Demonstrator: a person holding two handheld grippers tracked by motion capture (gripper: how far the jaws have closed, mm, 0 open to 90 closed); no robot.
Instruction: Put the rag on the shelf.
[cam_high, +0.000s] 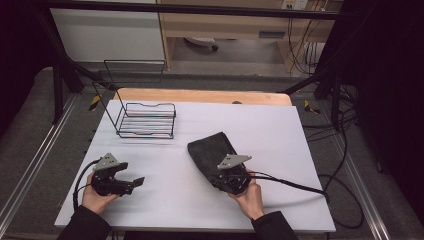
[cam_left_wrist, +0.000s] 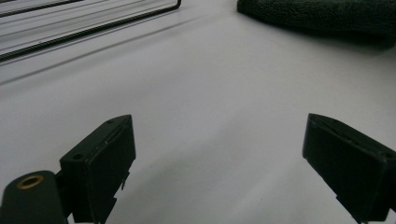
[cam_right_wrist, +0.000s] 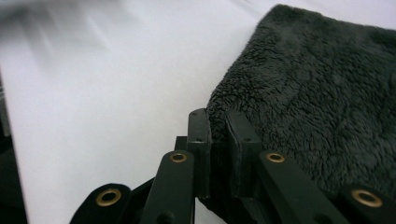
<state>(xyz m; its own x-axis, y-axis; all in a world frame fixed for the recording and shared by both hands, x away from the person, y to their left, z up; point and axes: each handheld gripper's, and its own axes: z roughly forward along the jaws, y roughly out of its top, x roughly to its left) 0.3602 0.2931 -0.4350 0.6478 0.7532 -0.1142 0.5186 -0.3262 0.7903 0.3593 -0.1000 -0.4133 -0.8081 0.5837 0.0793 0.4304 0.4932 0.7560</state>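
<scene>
**Dark fleece cloth pinched at its near corner, left gripper idle**

Dark, fuzzy fleece was what we had in hand: a charcoal cloth (cam_high: 210, 152) lying on the white worktop (cam_high: 165, 195), right of centre, near the person's right hand. We saw the right gripper (cam_right_wrist: 217, 135) with its jaws together, clamped on the cloth's near edge; the right gripper view showed pile squeezed between the two black pads. The left gripper (cam_high: 131, 183) sat at the left side of the worktop, jaws wide apart with nothing between them, resting well away from the cloth.

Risks, as we judged them:
- The bite looked shallow, right at the edge, so the thick pile could slip out if the cloth were pulled fast or lifted high.
- Only one corner was held, so the rest would likely drag and bunch up instead of opening flat.
- A wide sweep toward the far left could snag the cloth on the black wire rack (cam_high: 146, 120), which stood at the back left of the worktop.

Cloth looks: plush, matte, thick, folded or doubled into a rough oblong slanting away from the person. We noted soft rounded edges and no pattern; we could not tell how many layers it had.
</scene>
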